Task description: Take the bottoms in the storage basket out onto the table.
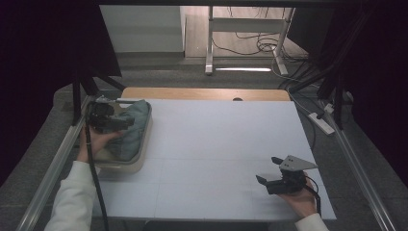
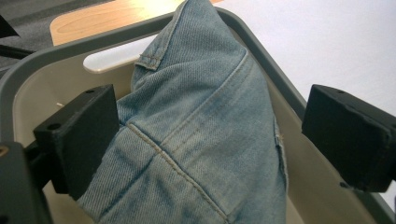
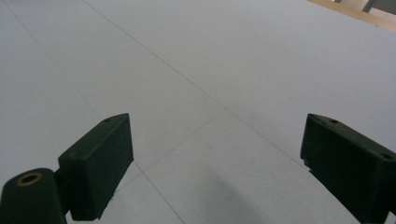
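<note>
Lengthwise, the faded blue jeans [image 2: 196, 135], seamed and bunched, run six to twelve o'clock in the basin [image 1: 139, 161] at table's nine o'clock. Left gripper [image 2: 210, 140] straddles them wide; right gripper [image 1: 270, 170] gapes empty.

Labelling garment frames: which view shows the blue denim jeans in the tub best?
The left gripper view: the blue denim jeans show close up, seams and stitching clear, inside the beige plastic tub, between the open left gripper jaws. The high view shows them small and dim. The right gripper view looks onto the white table.
</note>
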The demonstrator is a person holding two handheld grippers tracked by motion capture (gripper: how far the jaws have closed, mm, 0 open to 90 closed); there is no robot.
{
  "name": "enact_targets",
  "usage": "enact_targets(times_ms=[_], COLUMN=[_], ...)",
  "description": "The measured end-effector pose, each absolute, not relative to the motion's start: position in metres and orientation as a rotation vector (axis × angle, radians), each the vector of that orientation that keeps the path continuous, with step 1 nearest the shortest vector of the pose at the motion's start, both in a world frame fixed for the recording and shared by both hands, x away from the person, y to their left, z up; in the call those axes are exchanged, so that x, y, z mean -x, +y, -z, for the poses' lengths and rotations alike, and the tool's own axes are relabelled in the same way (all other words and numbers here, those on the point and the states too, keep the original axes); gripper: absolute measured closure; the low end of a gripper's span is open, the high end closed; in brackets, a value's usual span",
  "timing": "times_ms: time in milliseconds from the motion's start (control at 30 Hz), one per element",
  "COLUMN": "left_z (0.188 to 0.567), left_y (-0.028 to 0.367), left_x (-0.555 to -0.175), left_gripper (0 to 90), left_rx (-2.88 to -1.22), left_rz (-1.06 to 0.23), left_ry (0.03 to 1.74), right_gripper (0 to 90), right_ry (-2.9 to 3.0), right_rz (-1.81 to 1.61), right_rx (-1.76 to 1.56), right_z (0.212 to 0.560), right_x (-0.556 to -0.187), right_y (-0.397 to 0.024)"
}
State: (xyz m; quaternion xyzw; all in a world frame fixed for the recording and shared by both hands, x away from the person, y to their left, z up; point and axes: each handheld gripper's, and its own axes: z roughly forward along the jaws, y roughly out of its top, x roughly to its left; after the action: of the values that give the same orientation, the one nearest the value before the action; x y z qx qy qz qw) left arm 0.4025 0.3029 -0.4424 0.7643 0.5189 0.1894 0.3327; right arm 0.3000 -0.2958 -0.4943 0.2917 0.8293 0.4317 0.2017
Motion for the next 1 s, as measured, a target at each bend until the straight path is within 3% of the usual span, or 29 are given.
enact_targets(times_ms=[1000], left_z=[0.466], left_y=[0.307], left_x=[-0.421], left_gripper=[0.0], left_rx=[-2.108], left_rz=[-0.427], left_ry=[1.444], right_gripper=[9.4], right_ry=[2.315], right_rz=[-1.205], right_rx=[-0.818], right_z=[0.495], right_x=[-0.3], right_y=[-0.296])
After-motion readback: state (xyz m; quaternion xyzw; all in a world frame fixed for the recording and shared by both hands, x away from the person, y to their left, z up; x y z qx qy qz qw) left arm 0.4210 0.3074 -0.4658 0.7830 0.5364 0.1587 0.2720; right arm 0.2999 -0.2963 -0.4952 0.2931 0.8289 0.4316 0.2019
